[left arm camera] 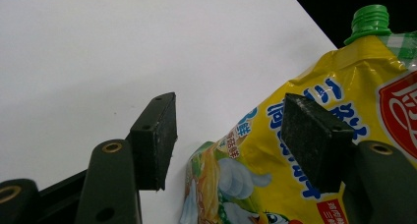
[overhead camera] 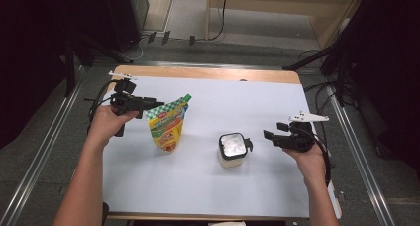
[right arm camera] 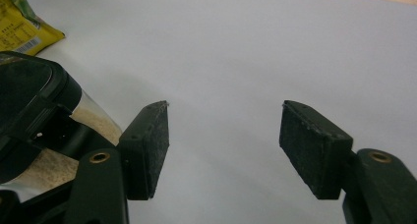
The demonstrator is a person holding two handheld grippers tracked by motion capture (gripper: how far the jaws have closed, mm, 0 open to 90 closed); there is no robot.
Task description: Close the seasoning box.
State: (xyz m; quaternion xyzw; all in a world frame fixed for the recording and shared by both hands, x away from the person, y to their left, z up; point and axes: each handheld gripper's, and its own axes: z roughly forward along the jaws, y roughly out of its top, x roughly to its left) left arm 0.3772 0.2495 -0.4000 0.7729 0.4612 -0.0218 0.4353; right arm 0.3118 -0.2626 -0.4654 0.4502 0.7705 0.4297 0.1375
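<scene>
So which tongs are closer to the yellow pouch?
The left tongs, right beside the yellow pouch near its top. The right tongs are far off, beyond the jar.

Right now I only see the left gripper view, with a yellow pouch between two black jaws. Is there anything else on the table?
Observer: Yes. In the high view a clear container with a black lid stands to the right of the yellow pouch, apart from it.
Operator: What's inside it?
Observer: The right gripper view shows something pale and grainy through its clear wall; I can't tell what it is.
Operator: Is the other gripper grabbing it?
Observer: No. The right gripper is open beside the container, not touching it.
Operator: And is mine squeezing the pouch?
Observer: No. The left gripper is open at the pouch's top.
</scene>
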